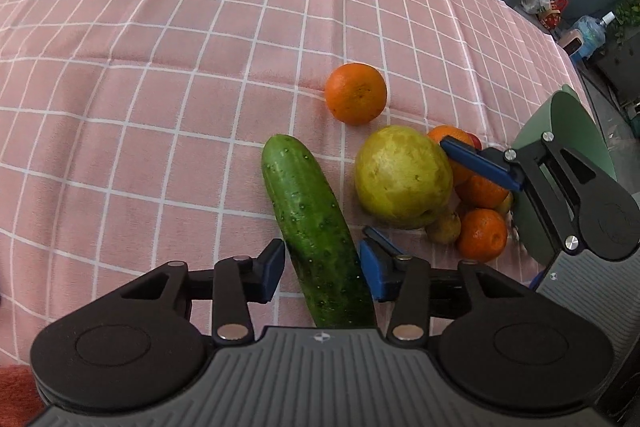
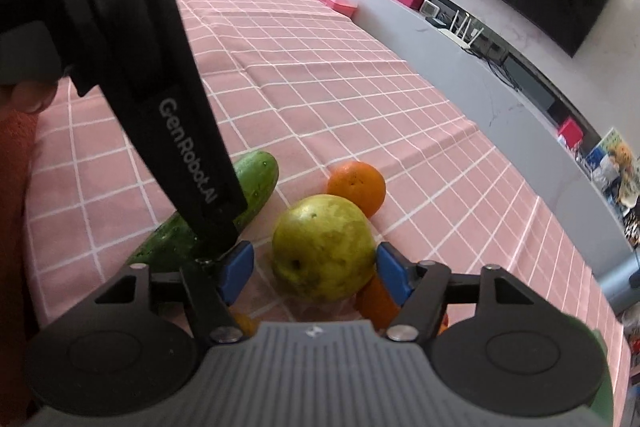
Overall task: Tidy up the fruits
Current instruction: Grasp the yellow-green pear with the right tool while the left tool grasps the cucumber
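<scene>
A green cucumber [image 1: 312, 211] lies on the pink checked cloth, and my left gripper [image 1: 322, 269] is shut on its near end, blue pads against both sides. Its black body [image 2: 180, 147] crosses the right wrist view above the cucumber [image 2: 256, 183]. A big yellow-green pear [image 2: 324, 251] sits between the pads of my right gripper [image 2: 312, 273], which is open, with a gap on the left side. One blue finger [image 1: 476, 163] of it shows behind the pear [image 1: 402, 179]. A lone orange [image 1: 356, 93] rests farther out. Several oranges [image 1: 482, 235] and a small yellowish fruit [image 1: 444, 227] crowd beside the pear.
A green container [image 1: 568, 139] stands at the cloth's right edge, partly behind the right gripper. A thumb [image 2: 24, 95] and a rust-red sleeve [image 2: 12, 227] show at the left. The table edge [image 2: 520, 131] runs along the right, with a grey console beyond.
</scene>
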### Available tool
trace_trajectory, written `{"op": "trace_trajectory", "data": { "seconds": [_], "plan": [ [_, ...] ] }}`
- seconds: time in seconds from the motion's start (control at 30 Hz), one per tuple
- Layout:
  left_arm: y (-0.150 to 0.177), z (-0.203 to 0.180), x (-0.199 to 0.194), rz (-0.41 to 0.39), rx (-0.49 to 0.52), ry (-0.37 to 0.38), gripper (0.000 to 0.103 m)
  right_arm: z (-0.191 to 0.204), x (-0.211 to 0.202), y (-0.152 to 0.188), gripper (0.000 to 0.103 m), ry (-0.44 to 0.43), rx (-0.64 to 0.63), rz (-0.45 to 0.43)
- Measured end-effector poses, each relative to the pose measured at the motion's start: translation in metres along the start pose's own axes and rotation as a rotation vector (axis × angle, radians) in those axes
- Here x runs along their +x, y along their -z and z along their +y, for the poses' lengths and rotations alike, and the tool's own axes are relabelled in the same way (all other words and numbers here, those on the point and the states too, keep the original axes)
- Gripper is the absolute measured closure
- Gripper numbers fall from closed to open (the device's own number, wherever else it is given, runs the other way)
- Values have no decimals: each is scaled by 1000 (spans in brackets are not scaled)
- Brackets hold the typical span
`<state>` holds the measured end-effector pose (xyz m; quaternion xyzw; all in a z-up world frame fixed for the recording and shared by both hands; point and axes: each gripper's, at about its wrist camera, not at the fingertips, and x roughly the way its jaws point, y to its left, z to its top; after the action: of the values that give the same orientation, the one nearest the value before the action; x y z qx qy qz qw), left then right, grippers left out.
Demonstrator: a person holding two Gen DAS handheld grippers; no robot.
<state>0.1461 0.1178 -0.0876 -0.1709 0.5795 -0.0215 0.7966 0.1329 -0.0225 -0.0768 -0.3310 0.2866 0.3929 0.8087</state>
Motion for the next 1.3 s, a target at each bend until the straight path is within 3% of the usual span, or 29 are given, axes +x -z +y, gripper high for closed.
{"op": "trace_trajectory", "data": {
  "seconds": [0.3,0.43,0.6,0.9,1.3],
  "plan": [
    [-5,7,11,17,-53,33,43,-7,12,-1,41,-12,-7,-5],
    [-4,9,11,-23,-78,26,56,-9,8,1,42,-4,38,-19],
    [2,7,0,-58,-85,17,58,-1,-13,0,42,27,14,-94],
    [24,-14,-45,-198,-29,8,62,-1,-65,-1,42,112,116,-113],
    [49,-74,-113,-389,133,72,63,-24,-142,26,42,185,346,-154]
  ]
}}
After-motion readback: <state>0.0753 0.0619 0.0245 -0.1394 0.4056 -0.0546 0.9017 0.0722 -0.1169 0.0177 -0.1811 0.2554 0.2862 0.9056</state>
